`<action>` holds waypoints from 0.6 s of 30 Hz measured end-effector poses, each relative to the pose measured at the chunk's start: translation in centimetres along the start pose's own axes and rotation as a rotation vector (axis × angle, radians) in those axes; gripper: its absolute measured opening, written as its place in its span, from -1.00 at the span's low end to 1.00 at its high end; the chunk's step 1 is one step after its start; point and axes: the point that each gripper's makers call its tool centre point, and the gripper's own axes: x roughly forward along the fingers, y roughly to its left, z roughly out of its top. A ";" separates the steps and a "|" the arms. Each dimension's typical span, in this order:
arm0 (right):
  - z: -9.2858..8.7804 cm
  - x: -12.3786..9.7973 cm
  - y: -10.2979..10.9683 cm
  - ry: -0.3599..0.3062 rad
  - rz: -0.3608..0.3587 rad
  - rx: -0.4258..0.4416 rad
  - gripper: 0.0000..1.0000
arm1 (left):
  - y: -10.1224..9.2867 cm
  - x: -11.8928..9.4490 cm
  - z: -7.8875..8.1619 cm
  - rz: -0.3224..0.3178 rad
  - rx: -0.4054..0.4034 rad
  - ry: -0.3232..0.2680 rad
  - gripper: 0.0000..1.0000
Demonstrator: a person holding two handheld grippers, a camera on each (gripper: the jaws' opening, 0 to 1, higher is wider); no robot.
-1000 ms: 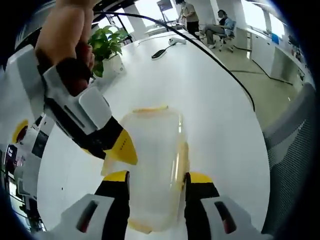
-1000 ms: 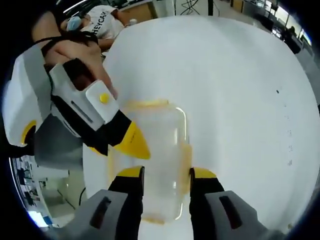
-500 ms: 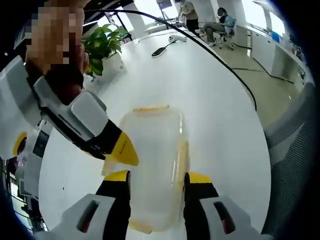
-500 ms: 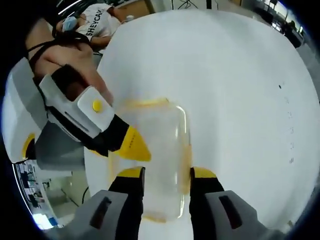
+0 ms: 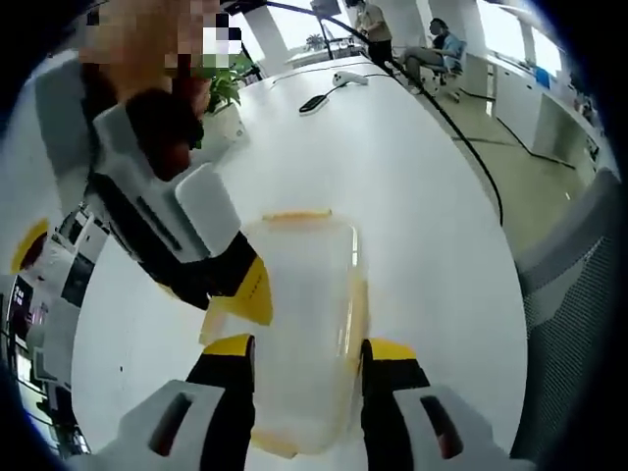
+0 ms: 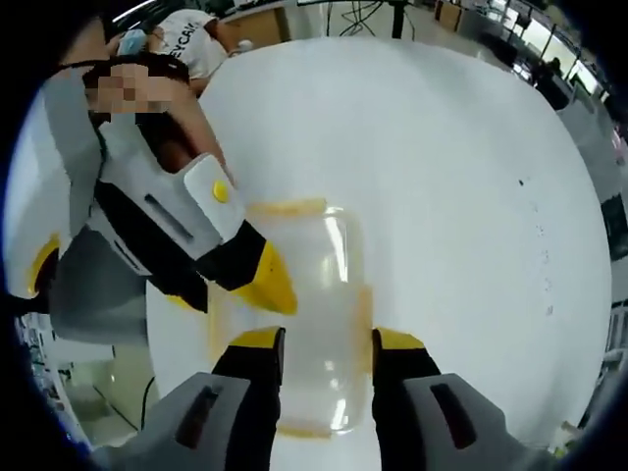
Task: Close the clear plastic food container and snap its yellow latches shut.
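Fingers of our left gripper (image 5: 306, 355), black with yellow tips, stand spread apart at the bottom of the left gripper view, and between them we see the clear rectangular plastic food container (image 5: 299, 324) with its lid on. It lies on the round white surface (image 5: 422, 216), and its near end reaches in between the two tips; whether the tips touch its walls we cannot tell. One yellow latch (image 5: 295, 213) lies along the far short edge of the container, and one more yellow latch (image 5: 359, 309) runs along its long side beside the right-hand tip. Our right gripper (image 5: 253, 292) enters this view from the upper left, held by a hand (image 5: 147, 39), and its yellow tip sits at the left long edge of the container; we cannot tell if its fingers are apart or together from here. In the right gripper view the right gripper's own fingers (image 6: 260, 361) are also spread, with the same container between them, seen from the opposite end. At the far side of the surface we see a potted green plant (image 5: 224, 86), a dark flat device (image 5: 314, 103) and a black cable (image 5: 461, 147), and behind them people sit in an office.
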 end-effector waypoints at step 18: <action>0.5 -0.7 0.9 -0.179 -0.076 0.068 -0.13 | -0.4 -0.6 0.3 -0.013 -0.076 -0.063 0.39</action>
